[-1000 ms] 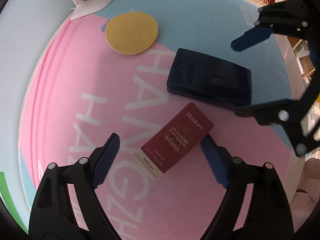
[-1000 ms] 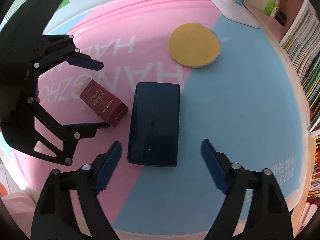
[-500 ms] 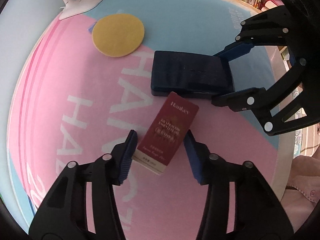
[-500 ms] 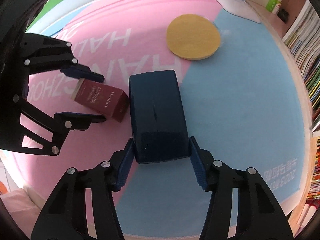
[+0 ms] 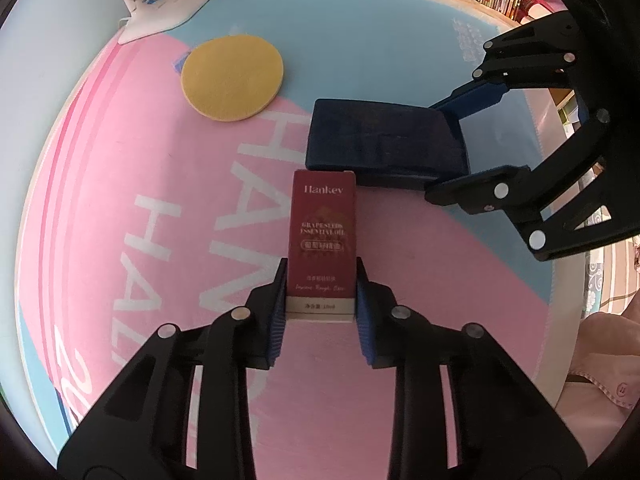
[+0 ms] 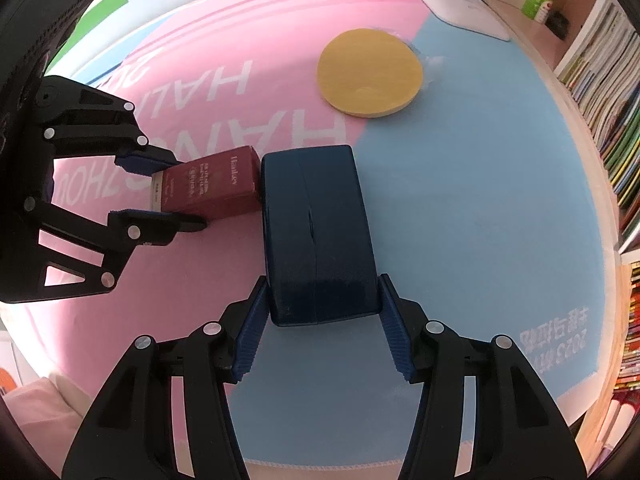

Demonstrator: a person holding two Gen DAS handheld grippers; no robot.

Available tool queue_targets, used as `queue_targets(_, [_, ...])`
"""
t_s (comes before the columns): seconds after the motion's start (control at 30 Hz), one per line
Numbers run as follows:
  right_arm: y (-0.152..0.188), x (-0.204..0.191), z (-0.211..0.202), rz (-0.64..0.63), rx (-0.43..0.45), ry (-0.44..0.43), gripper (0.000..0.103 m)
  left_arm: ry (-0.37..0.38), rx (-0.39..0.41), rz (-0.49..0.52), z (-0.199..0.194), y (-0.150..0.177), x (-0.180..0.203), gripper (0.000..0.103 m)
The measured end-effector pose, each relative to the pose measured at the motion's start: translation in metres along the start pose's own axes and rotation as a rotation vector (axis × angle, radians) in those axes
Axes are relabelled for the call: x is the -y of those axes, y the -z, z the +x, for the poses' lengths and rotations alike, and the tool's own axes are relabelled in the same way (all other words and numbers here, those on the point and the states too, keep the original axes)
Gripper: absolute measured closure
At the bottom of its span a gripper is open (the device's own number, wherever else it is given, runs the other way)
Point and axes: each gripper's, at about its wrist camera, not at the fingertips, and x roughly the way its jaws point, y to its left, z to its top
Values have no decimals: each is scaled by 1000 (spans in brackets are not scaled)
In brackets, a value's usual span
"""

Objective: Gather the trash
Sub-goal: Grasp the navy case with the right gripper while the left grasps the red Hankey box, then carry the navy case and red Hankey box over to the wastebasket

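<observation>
A dark red carton (image 5: pixel 323 220) printed "Hankey" lies on the pink part of the mat, and my left gripper (image 5: pixel 321 276) is shut on its near end, pads flat on both long sides. The right wrist view shows the same carton (image 6: pixel 212 184) in the left gripper (image 6: pixel 182 190). A dark blue hard case (image 6: pixel 316 208) lies across the pink and blue boundary, touching the carton's far end. My right gripper (image 6: pixel 322 284) is shut on the case's near end. In the left wrist view, the right gripper (image 5: pixel 436 148) holds the case (image 5: pixel 384 140) from the right.
A round yellow pad (image 5: pixel 232 78) lies further back on the pink and blue mat (image 5: pixel 140 160). A white lamp base (image 5: pixel 168 12) stands at the mat's far edge. Bookshelves (image 6: pixel 608 100) line the side. A person's pink clothing (image 5: pixel 600 360) is at the table edge.
Both grippers came down and shut: the left on the red carton, which turned to lie straight between its fingers, the right on the blue case.
</observation>
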Motion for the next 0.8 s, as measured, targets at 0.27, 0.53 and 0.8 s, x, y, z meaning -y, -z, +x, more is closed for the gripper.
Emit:
queue_targets(0.27, [12, 10, -19, 23, 26, 10, 49, -28, 29, 4, -18, 2, 4, 76])
queue_targets(0.53, [29, 13, -38, 49, 50, 32, 49, -67, 65, 21, -36, 8, 20, 76])
queue_targets(0.8, [57, 20, -60, 108, 72, 69, 49, -68, 95, 78, -54, 20, 48, 76])
